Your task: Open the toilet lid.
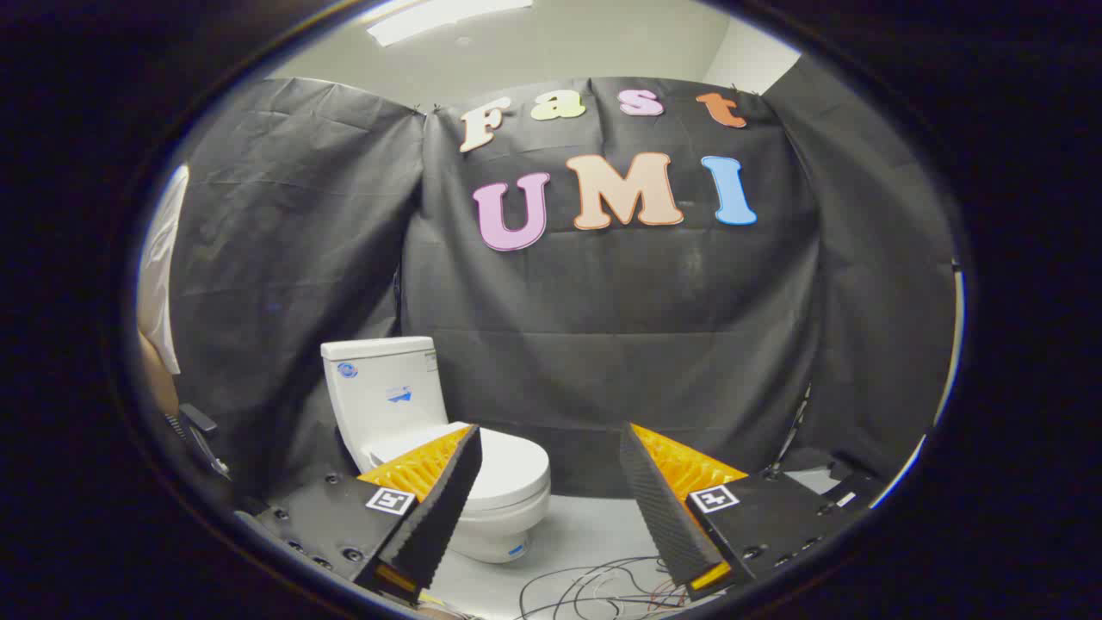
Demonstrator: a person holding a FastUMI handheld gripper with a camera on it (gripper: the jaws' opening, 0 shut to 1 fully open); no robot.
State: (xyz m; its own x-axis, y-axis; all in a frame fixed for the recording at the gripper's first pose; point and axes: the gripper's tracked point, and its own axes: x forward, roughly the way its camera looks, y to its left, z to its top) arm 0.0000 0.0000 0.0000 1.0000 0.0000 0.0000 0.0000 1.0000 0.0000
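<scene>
White toilet point(448, 448), lid point(508, 469) down, beyond spread, empty tongs point(548, 430), partly behind their left finger

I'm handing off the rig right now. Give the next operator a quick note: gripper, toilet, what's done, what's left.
Gripper: open, holding nothing, well short of the toilet.
Toilet: on the floor against the black cloth wall, beyond the fingers and toward the left one, which overlaps the bowl. Lid is down.
Loose cables lie on the floor just ahead of the fingers.
Done: nothing yet.
Left: approach, catch the lid's front edge, lift it back toward the tank.
</scene>
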